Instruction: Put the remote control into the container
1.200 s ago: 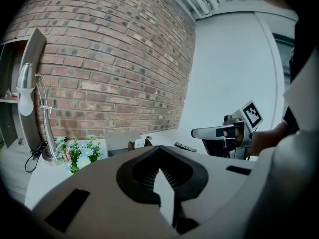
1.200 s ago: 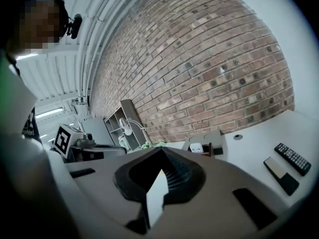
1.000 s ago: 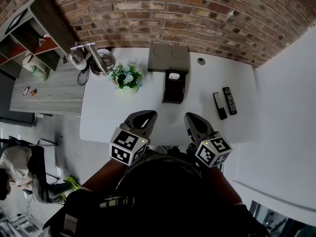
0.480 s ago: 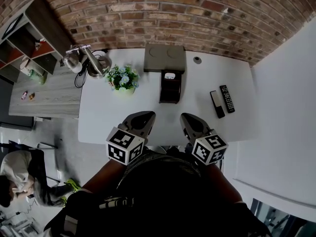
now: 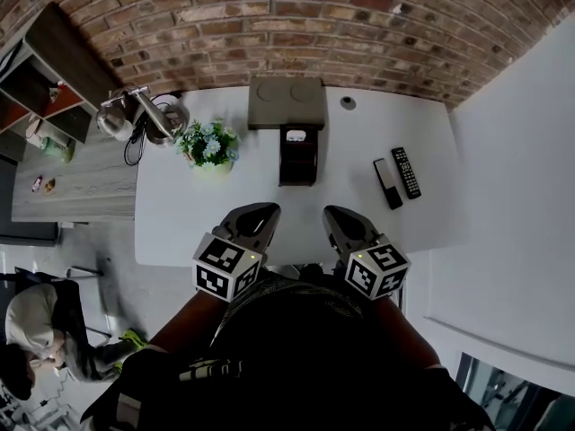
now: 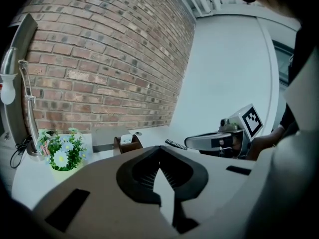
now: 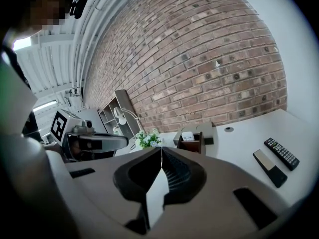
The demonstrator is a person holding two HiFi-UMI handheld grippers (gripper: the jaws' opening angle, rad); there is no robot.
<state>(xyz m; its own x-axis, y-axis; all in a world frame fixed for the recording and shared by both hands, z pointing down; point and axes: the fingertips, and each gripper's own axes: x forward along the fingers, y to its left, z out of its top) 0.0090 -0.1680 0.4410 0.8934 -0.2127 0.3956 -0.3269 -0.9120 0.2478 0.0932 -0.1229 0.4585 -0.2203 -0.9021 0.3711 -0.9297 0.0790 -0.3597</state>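
While hovering side by side over the near edge of the white worktop (image 5: 198, 214), grips nothing with left tool (image 5: 258, 212) or right tool (image 5: 340, 215), jaws of each pressed together tip to tip; has the black remote control (image 5: 406, 171) lying flat on the worktop's right part, well apart from both tools, just beside a dark flat bar (image 5: 387, 183); has the brown container (image 5: 284, 162) mid-worktop, a small white item (image 5: 295, 136) inside, a flower pot (image 5: 208, 146) to its left.

one remote (image 5: 406, 171), one dark bar (image 5: 387, 184), one container (image 5: 298, 158), one plant (image 5: 207, 144)
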